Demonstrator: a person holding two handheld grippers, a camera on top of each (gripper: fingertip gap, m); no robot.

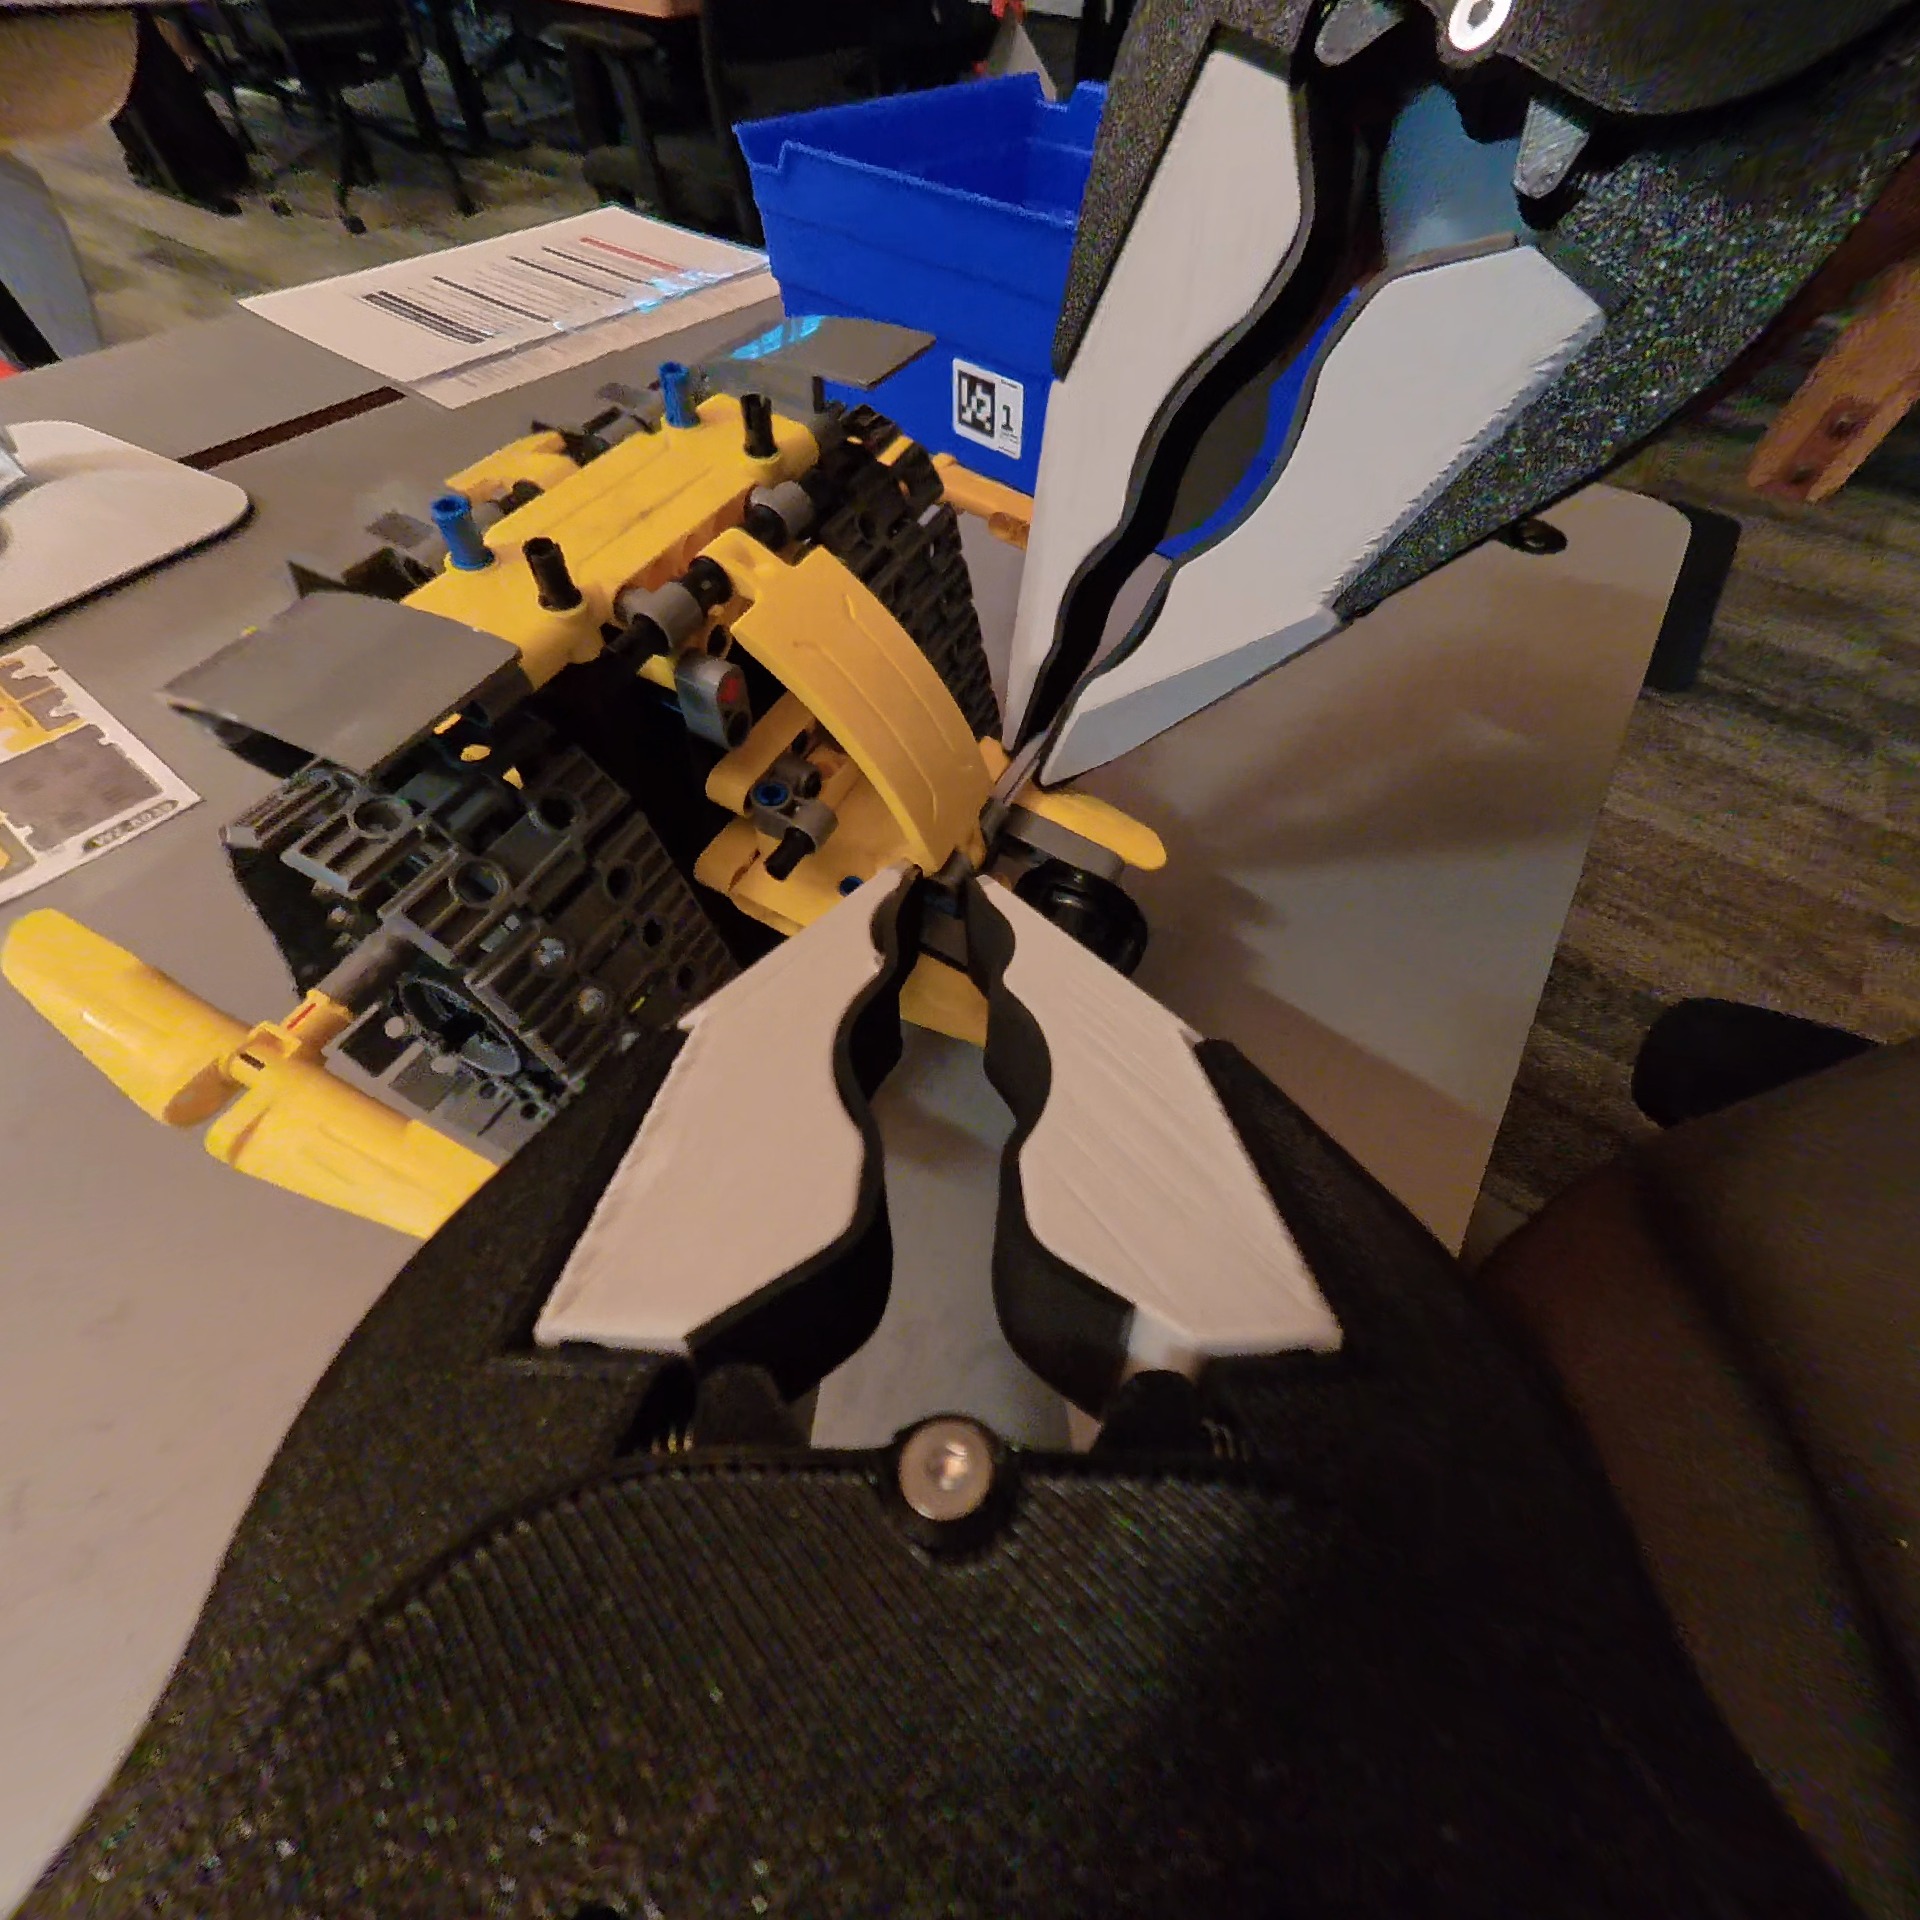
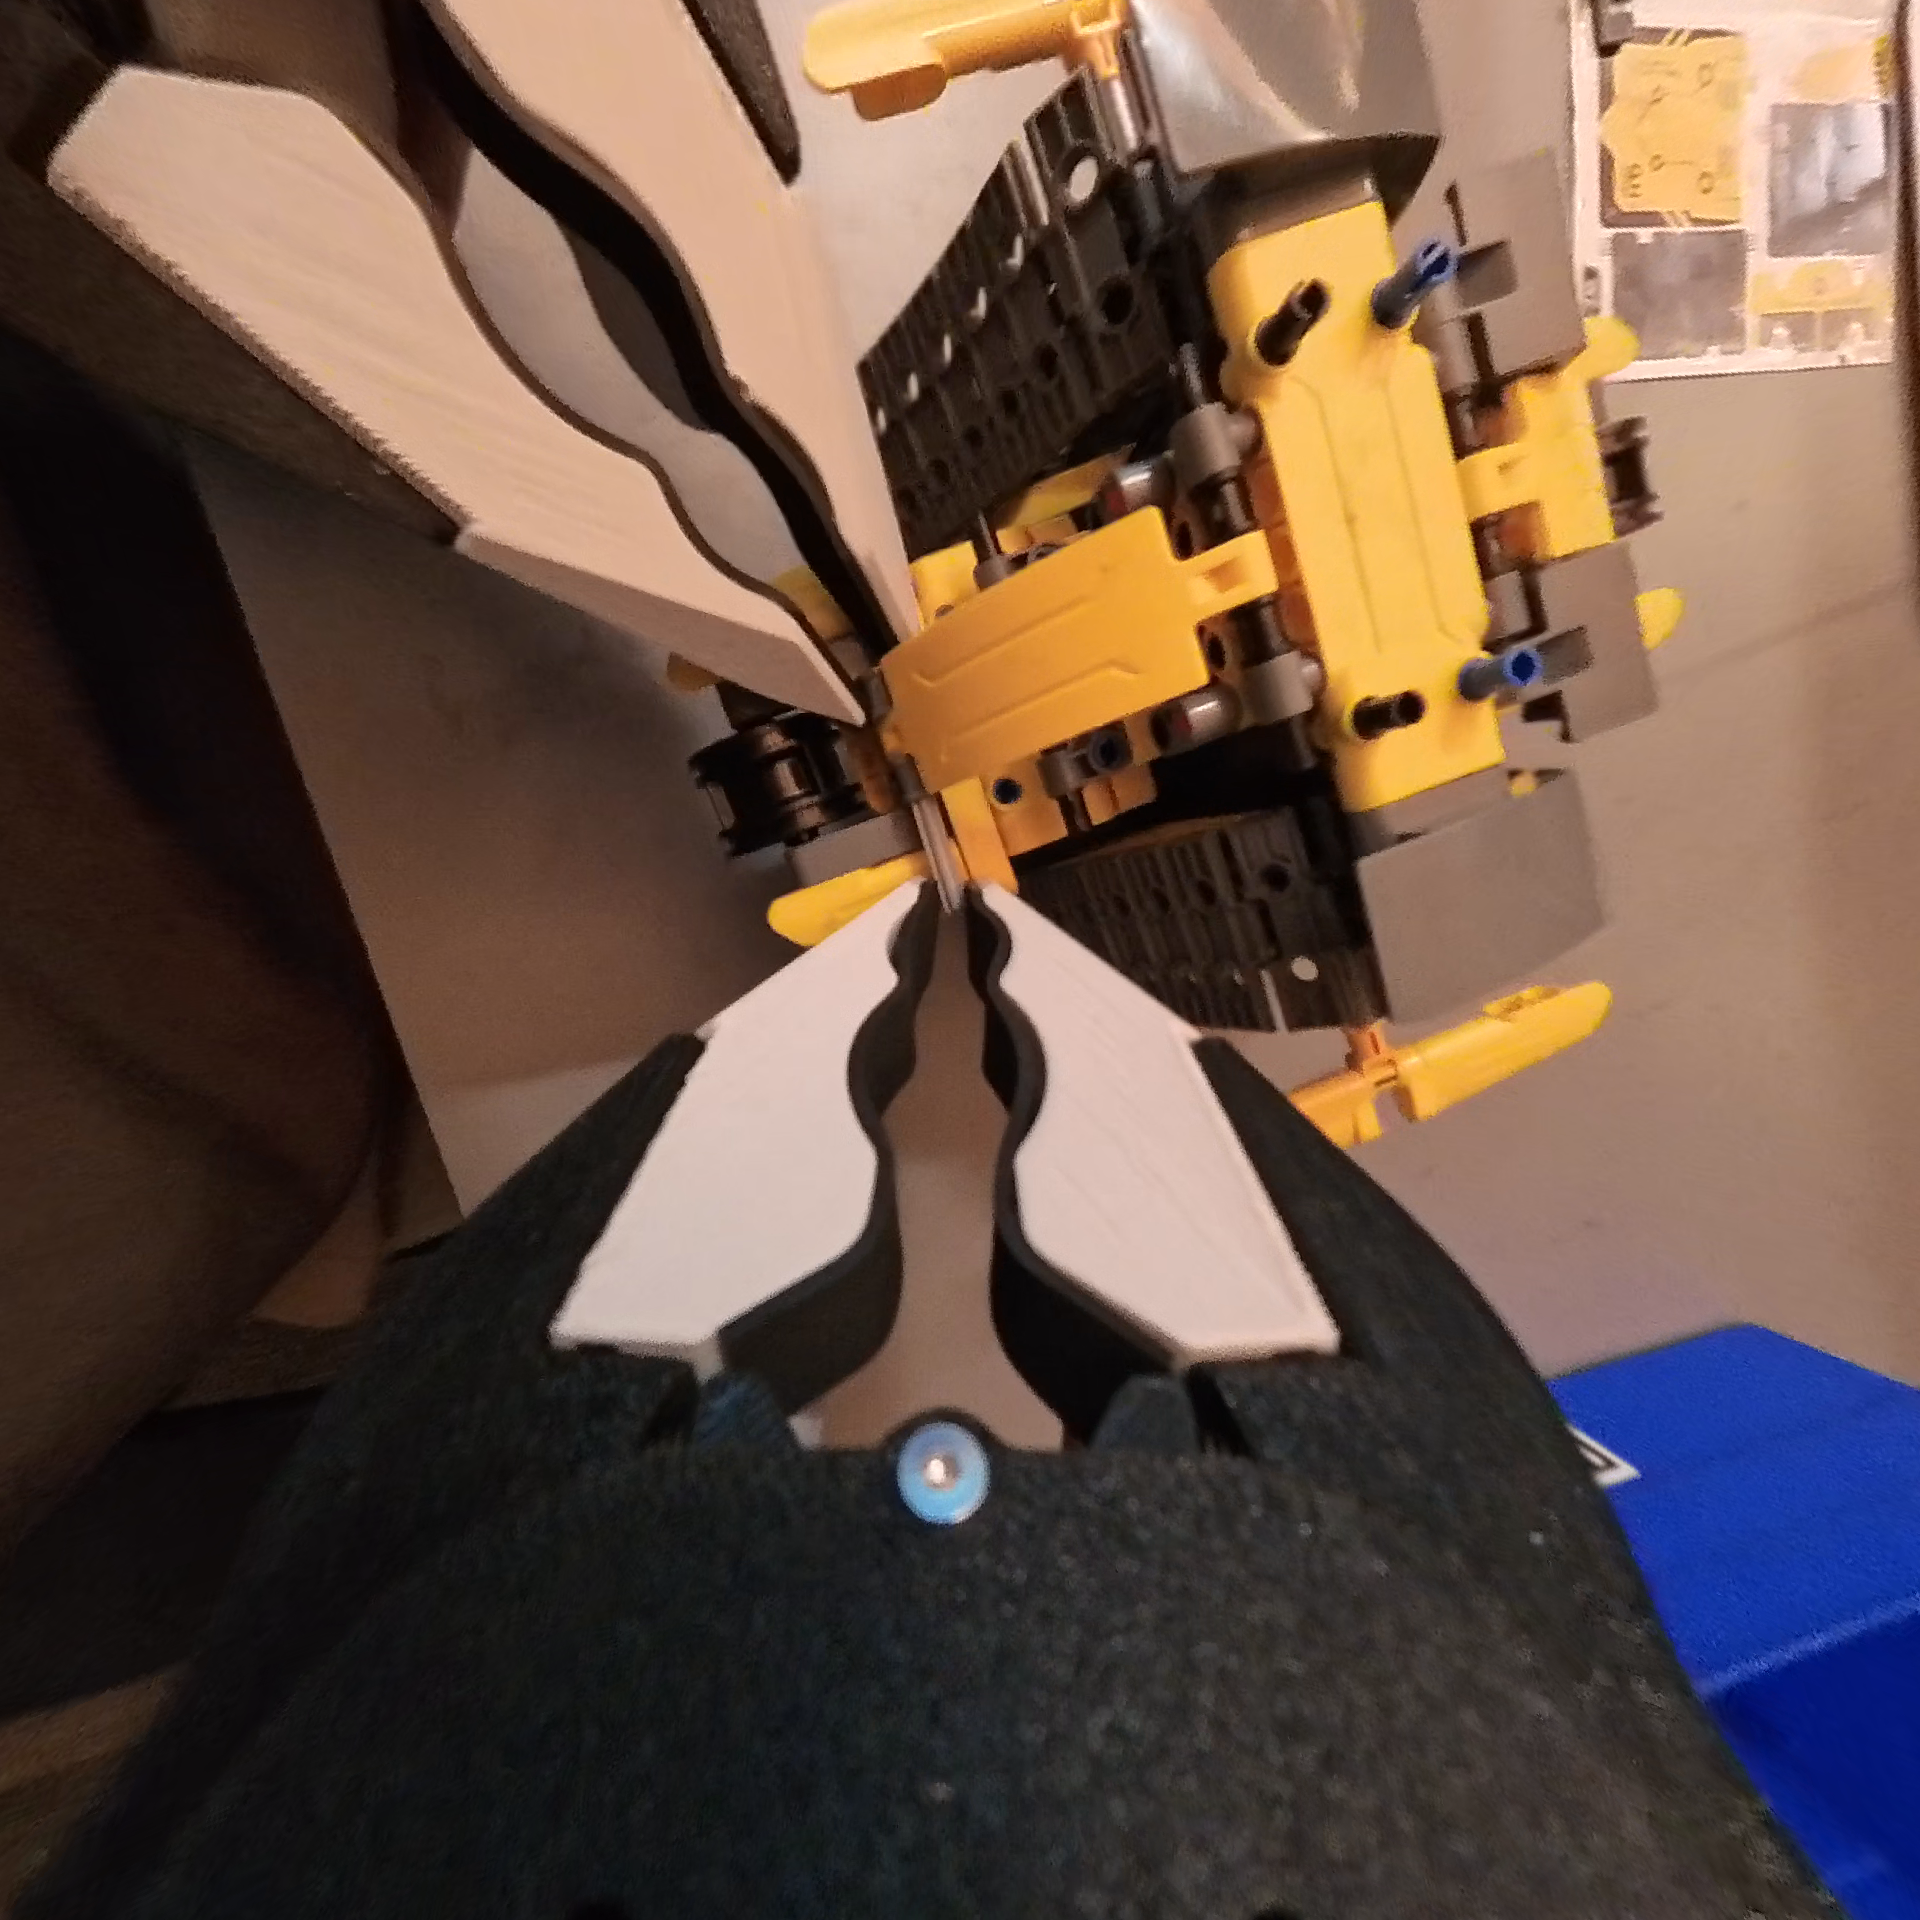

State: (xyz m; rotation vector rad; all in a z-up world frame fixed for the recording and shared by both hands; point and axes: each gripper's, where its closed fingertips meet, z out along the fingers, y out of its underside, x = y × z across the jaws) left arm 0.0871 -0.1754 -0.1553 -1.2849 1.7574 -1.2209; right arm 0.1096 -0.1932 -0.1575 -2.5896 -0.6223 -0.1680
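Both grippers meet at one end of the yellow and black brick-built vehicle (image 1: 644,727) on the grey table (image 1: 1351,831). The left gripper (image 1: 940,878) and the right gripper (image 2: 948,896) each pinch a thin grey axle (image 2: 940,852) there, jaws nearly closed. The vehicle's long axis runs away from both.

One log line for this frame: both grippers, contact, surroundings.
left gripper: shut on thin grey axle of yellow-and-black brick-built vehicle | right gripper: shut, same axle | blue plastic bin behind
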